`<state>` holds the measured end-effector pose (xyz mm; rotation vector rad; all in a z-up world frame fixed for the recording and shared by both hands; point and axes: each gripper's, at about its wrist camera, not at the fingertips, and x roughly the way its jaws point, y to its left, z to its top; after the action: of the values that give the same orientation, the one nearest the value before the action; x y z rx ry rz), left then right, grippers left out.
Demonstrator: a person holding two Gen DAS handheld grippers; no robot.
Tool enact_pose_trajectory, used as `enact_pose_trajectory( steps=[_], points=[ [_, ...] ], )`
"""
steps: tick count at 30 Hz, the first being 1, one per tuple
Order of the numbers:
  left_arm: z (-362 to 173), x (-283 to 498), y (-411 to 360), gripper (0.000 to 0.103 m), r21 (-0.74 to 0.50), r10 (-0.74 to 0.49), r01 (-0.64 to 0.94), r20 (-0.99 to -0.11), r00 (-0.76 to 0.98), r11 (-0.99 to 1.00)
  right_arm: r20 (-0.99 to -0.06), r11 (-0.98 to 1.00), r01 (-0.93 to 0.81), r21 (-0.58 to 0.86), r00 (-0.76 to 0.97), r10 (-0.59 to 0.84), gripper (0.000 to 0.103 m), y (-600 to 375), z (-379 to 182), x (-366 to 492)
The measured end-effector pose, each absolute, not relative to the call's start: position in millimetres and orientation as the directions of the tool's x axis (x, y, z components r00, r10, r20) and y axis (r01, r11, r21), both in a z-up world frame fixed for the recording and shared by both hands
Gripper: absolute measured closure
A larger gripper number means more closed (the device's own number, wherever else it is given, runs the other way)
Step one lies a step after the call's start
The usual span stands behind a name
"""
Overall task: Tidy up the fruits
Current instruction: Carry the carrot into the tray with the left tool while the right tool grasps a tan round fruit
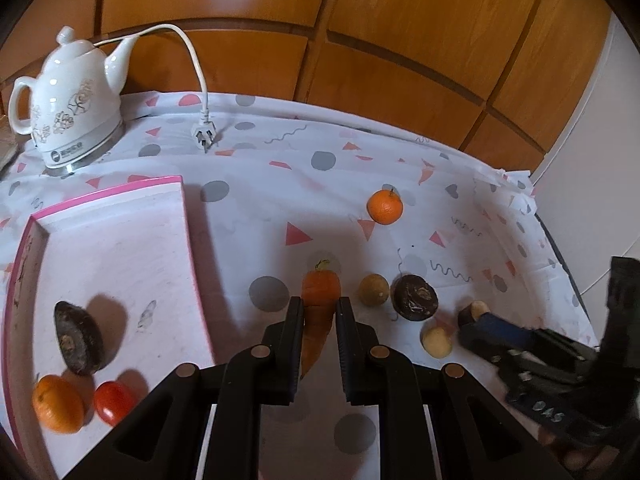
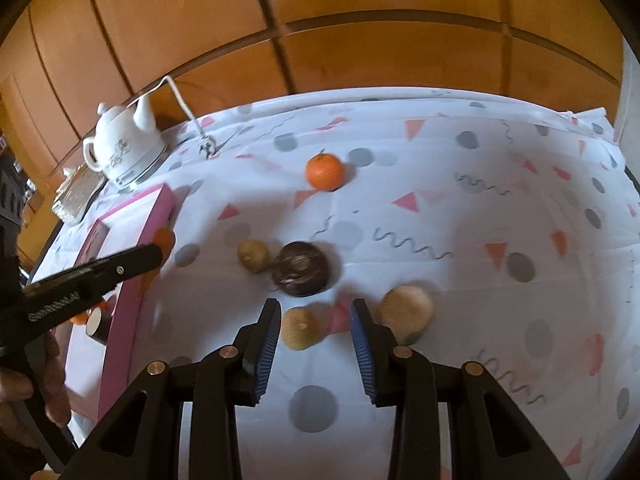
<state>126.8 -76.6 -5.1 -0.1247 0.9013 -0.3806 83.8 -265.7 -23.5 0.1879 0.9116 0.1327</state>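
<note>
Covered by a white cloth with grey dots and pink triangles: table (image 1: 280, 184), backed by a brown wooden panelled wall (image 1: 400, 40).
Set along the table's left edge: pink-rimmed tray (image 1: 120, 248), holding a dark avocado half (image 1: 78, 338), an orange (image 1: 58, 403) and a small red tomato (image 1: 114, 403) at its near end.
Standing at the far left corner: white electric kettle (image 1: 68, 108) with flower print, its cord's plug (image 1: 205, 134) lying on the cloth beside it.
Clamped on a carrot (image 1: 320, 300), leafy end pointing away, lifted above the cloth just right of the tray: left gripper (image 1: 320, 312).
Held slightly apart over the near middle of the table, nothing between the blue pads (image 2: 266, 344): right gripper (image 2: 316, 316), hovering above a pale round fruit (image 2: 300, 328), blurred.
Just right of that gripper: a tan round fruit (image 2: 406, 308) resting on the cloth.
Near the table's middle, touching side by side: dark round avocado half (image 2: 302, 268) and small brownish fruit (image 2: 253, 255).
Alone toward the far edge: mandarin (image 2: 325, 171) with a stem.
</note>
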Motion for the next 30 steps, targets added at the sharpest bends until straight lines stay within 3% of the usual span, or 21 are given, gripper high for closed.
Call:
enact_pose_trajectory(
  steps=[7,11,30],
  points=[
    [4,111,-54,0.087,-0.282,-0.370,0.240,-0.723,0.583,0.929,-0.813,0.981,-0.039,0.188,0.555,0.178,0.067,-250,-44,97],
    [9,101,-31,0.087,-0.285,-0.347,0.200,-0.714,0.608,0.937,-0.829,0.982,-0.044,0.186,0.529,0.181,0.078,-246,-55,97],
    [-12,29,84,0.086,-0.241,-0.174,-0.016,-0.744,0.645,0.970,-0.844,0.991,-0.075,0.110,0.519,0.134,0.078,-239,-56,93]
  ],
)
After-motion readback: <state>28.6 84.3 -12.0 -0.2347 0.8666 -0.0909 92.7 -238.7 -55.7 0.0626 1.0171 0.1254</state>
